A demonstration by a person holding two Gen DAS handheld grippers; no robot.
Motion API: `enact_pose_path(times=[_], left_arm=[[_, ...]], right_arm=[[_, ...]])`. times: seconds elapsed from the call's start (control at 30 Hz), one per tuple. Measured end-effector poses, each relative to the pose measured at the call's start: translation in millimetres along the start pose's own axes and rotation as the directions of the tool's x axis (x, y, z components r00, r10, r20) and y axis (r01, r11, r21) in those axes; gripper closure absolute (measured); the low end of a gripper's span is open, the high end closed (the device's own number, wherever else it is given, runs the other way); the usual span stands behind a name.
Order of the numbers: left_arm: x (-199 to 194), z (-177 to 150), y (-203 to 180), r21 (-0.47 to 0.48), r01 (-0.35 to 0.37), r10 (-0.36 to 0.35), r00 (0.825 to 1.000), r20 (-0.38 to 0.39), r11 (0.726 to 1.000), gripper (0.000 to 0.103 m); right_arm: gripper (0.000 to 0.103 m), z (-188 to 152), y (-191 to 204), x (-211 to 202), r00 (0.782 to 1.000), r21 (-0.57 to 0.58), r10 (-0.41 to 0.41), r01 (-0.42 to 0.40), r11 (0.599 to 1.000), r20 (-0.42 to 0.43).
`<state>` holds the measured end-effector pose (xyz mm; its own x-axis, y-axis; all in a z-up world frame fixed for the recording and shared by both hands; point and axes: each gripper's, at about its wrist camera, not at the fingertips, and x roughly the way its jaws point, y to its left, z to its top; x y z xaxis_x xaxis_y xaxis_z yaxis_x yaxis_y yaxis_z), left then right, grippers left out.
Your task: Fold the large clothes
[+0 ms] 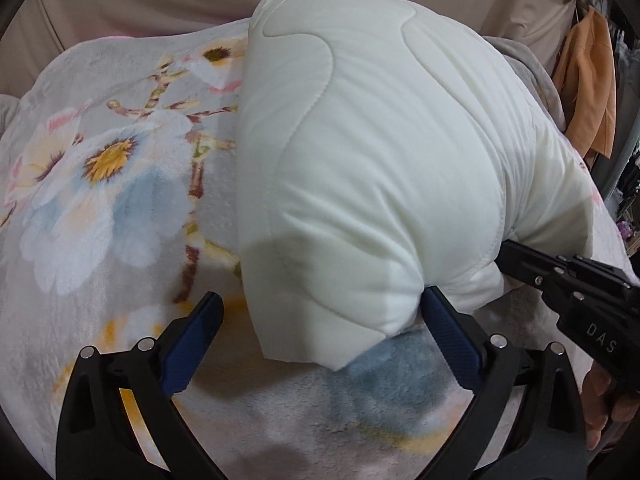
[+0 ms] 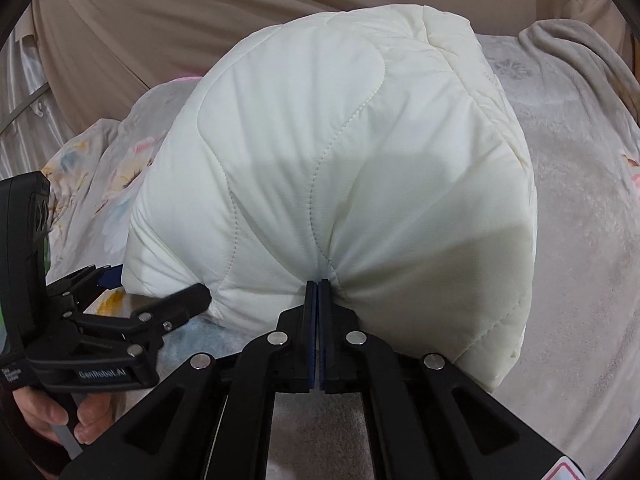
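A cream-white quilted padded garment (image 1: 380, 152) lies bunched and folded over on a floral fleece blanket (image 1: 100, 184). My left gripper (image 1: 320, 308) is open, its blue-padded fingers (image 1: 192, 340) spread either side of the garment's near corner, which hangs between them. My right gripper (image 2: 318, 284) is shut on the garment's (image 2: 340, 168) near edge, the fabric puckered at the pinch. The right gripper also shows at the right of the left wrist view (image 1: 560, 276), and the left gripper at the left of the right wrist view (image 2: 160, 304).
The blanket (image 2: 580, 240) covers the bed. A beige curtain (image 2: 180, 20) hangs behind it. An orange garment (image 1: 588, 80) hangs at far right. A grey throw (image 2: 572, 52) lies bunched at the back right.
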<state>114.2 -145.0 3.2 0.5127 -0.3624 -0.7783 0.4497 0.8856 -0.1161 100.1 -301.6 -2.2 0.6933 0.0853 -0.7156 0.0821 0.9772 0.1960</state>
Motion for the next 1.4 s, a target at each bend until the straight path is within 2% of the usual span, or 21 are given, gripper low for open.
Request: enact_pose_path(times=[0.17,0.27,0.33,0.37,0.4,0.43,0.5,0.6,0.67,0.73,0.8,0.9,1.0,1.13,1.23,1.4], left_arm=[[-18.6,-3.1,-8.4,0.032,-0.015,0.015,1.0,0.015,0.999,0.007],[-43.4,0.8,-9.0,0.04,-0.015,0.013,0.998,0.063,0.999,0.007],[-59.3,8.3,-8.0,0.037,0.001,-0.004,0.995,0.097,0.999,0.007],[-69.7,14.4,-7.5,0.032,0.01,-0.014,0.992,0.124,0.999,0.006],[-76.5,19.9,-6.5,0.029,0.017,-0.02,0.99,0.141,0.999,0.006],[-82.6,26.3,-5.2,0.024,0.025,-0.028,0.987,0.156,0.999,0.005],[-89.4,43.6,-1.0,0.006,0.048,-0.049,0.982,0.181,0.999,0.005],[-77.7,66.6,8.1,-0.044,0.068,-0.059,0.983,0.172,0.997,0.005],[-55.5,79.1,16.9,-0.077,0.082,-0.072,0.99,0.121,0.994,0.005],[-31.7,82.9,21.5,-0.099,0.09,-0.084,0.995,0.061,0.991,0.005],[-13.6,82.4,27.8,-0.145,0.143,-0.14,0.99,0.034,0.979,0.005],[2.1,75.2,34.9,-0.225,0.237,-0.237,0.971,0.028,0.945,0.005],[11.1,71.9,39.5,-0.256,0.281,-0.277,0.959,0.053,0.925,0.005],[17.6,67.2,39.3,-0.252,0.313,-0.296,0.95,0.102,0.916,0.005],[21.5,63.8,39.2,-0.247,0.323,-0.299,0.945,0.131,0.914,0.005],[17.1,64.9,29.7,-0.205,0.287,-0.263,0.955,0.138,0.936,0.005]], right_arm=[[0.101,-2.2,4.6,-21.6,0.999,0.057,0.019,-0.021,0.998,0.028],[0.096,4.0,3.3,-54.3,0.995,0.085,0.02,-0.028,0.996,0.097],[0.08,10.4,-2.3,-75.6,0.988,0.106,-0.006,-0.01,0.994,0.153],[0.061,14.8,-7.6,-85.4,0.983,0.125,-0.03,0.007,0.992,0.179],[0.049,19.7,-14.8,-94.1,0.977,0.15,-0.054,0.023,0.988,0.207],[0.046,24.5,-22.2,-98.8,0.972,0.169,-0.072,0.034,0.985,0.225],[0.038,34.2,-34.7,-96.7,0.971,0.2,-0.099,0.055,0.978,0.216],[0.034,41.7,-57.7,-75.6,0.984,0.276,-0.076,0.029,0.961,0.16],[0.032,40.0,-68.8,-51.5,0.995,0.324,-0.033,0.001,0.946,0.093],[0.025,33.9,-75.5,-35.8,0.998,0.351,-0.007,-0.018,0.936,0.07],[0.017,28.3,-78.7,-27.2,0.998,0.362,0.0,-0.022,0.932,0.06],[0.016,23.7,-84.8,-14.6,0.998,0.383,0.048,-0.06,0.922,0.042],[0.015,18.9,-90.0,-4.0,0.992,0.413,0.115,-0.123,0.902,0.045],[0.013,15.8,-93.9,11.5,0.973,0.446,0.221,-0.225,0.866,0.062],[0.01,17.3,-91.8,17.9,0.969,0.438,0.238,-0.245,0.865,0.071],[0.011,23.3,-84.6,25.3,0.97,0.406,0.227,-0.243,0.881,0.087]])
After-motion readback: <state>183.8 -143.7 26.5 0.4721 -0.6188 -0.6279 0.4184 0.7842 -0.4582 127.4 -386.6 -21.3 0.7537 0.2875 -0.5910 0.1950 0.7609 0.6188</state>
